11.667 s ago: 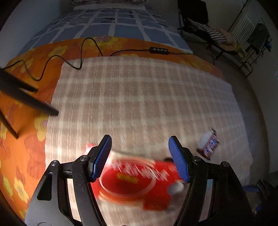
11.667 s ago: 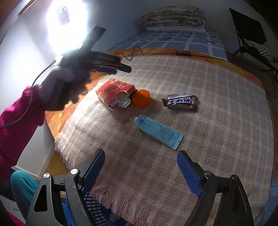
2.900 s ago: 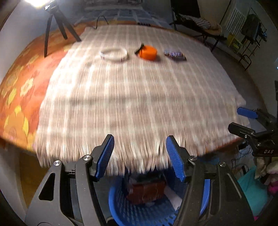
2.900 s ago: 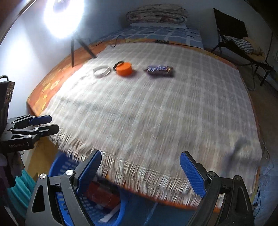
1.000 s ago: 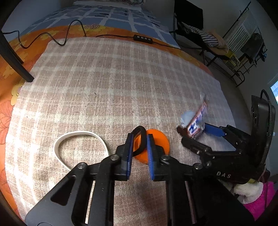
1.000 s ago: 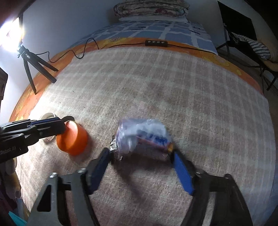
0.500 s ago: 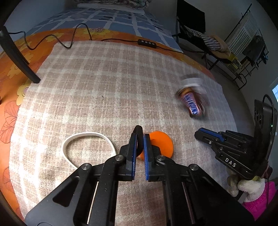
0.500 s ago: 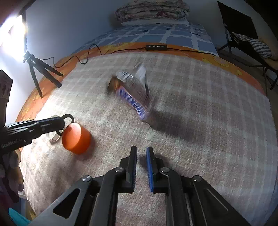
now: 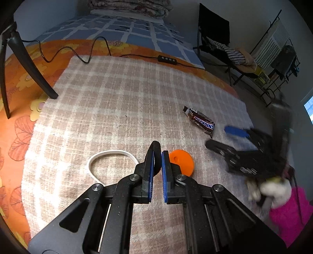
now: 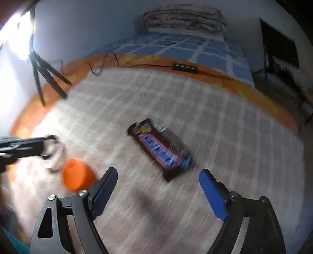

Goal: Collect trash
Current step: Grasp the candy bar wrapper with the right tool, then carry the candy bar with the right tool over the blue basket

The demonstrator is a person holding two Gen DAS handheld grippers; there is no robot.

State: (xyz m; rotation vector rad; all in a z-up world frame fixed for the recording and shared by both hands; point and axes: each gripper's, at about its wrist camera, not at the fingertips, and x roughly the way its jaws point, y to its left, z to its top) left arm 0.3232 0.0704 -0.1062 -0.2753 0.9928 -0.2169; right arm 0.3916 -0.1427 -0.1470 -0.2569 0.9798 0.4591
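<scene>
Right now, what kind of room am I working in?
Most likely a bedroom: the checked blanket covers a bed, folded quilts are stacked at its head, and a chair draped with clothes stands beside it.

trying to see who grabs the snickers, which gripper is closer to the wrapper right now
Right. The right gripper is open just short of the snickers wrapper, which lies ahead between its fingers. The left gripper is shut on a black ring beside the orange cup, farther away.

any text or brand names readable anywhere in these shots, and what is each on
"SNICKERS": on the brown candy bar wrapper lying on the checked blanket, clear in the left wrist view.
Same wrapper in the right wrist view: blue lettering, too blurred to read.
Right hand-held gripper: pale marks on its body, too blurred to read.
No other text is visible.
</scene>
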